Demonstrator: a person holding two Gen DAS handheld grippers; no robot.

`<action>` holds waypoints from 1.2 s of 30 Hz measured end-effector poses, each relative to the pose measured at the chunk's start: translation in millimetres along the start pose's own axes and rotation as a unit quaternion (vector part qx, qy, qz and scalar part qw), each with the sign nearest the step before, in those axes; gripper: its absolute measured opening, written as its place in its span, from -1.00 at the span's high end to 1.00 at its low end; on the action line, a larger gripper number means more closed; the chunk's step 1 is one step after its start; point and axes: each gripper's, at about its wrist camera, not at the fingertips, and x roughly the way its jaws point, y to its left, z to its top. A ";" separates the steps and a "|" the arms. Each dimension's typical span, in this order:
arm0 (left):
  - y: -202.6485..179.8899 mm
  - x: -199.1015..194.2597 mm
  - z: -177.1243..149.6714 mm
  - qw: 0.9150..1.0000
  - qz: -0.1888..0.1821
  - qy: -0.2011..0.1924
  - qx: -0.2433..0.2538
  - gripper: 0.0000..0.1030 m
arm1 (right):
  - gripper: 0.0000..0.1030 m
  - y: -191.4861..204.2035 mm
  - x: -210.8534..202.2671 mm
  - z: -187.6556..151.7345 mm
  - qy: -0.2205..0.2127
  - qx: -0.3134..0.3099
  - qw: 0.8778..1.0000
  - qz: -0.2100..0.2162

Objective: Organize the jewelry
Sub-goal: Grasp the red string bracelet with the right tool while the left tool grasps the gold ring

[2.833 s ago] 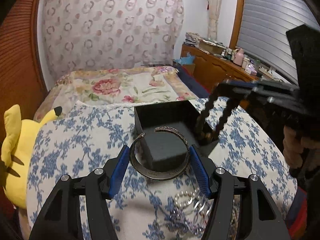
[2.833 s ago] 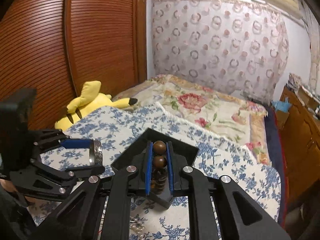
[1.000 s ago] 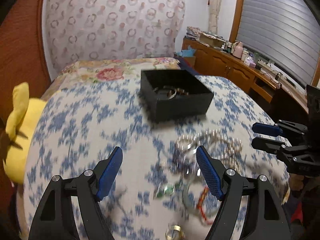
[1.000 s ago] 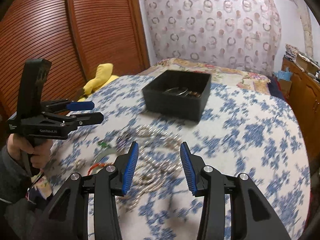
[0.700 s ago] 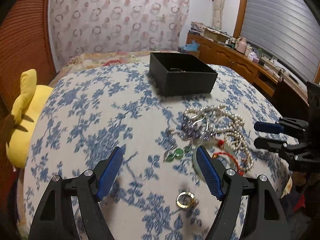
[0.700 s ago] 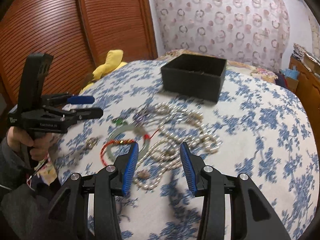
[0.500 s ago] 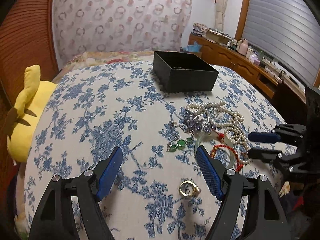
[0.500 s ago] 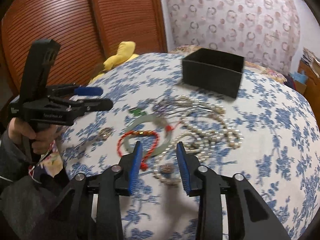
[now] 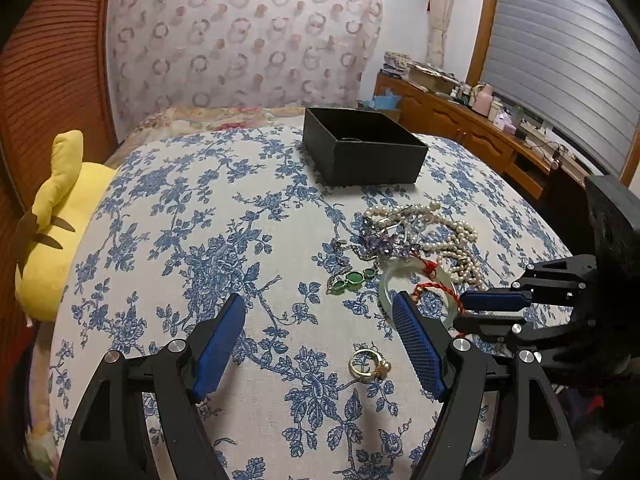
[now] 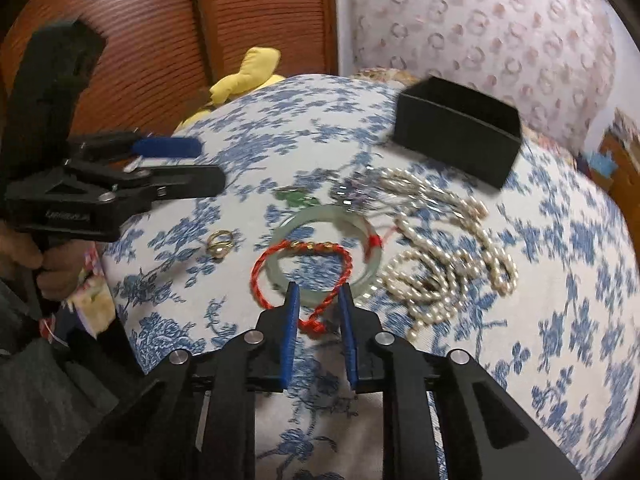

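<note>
While the right gripper (image 10: 318,300) hangs low over the jewelry with its jaws parted by a narrow gap, the knotted tail of the red cord bracelet (image 10: 301,256) lies between the two blue pads, untouched as far as the blurred view shows. That cord loop rests across a pale green bangle (image 10: 332,220), whose near edge sits just ahead of the fingertips. The left gripper (image 9: 318,328) is spread wide with nothing between its jaws; a gold ring (image 9: 365,363) lies on the cloth between and just short of its fingertips, and the bangle touches nothing but lies just beside the right-hand pad.

Counted on the cloth: one red cord bracelet, one green bangle, one gold ring, one green-stone piece (image 9: 352,279), one purple beaded cluster (image 9: 386,240), and a tangle of pearl strands (image 9: 452,236) whose number I cannot tell. One black box (image 9: 362,150) stands open farther back, well apart from the pile, with something metallic barely visible inside.

Everything lies on a white cover with blue flowers (image 9: 208,240). A yellow plush toy (image 9: 56,216) sits at its left edge beside brown slatted doors (image 10: 152,32). Behind are a patterned curtain (image 9: 244,36), a wooden dresser (image 9: 472,136) crowded with small items, and grey blinds (image 9: 560,52).
</note>
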 end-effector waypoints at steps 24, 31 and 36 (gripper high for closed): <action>-1.2 7.1 -11.6 1.000 -0.003 0.019 0.004 -0.42 | 0.95 -2.3 6.8 4.6 0.010 0.017 1.000 0.018; -6.0 5.6 -25.5 0.999 -0.018 0.032 0.015 -0.41 | 0.95 -15.1 -29.1 11.8 -0.041 0.024 0.999 0.005; -16.8 7.6 -28.9 0.998 -0.037 0.035 0.024 -0.12 | 0.94 -27.4 -46.4 16.0 -0.063 0.031 0.998 -0.009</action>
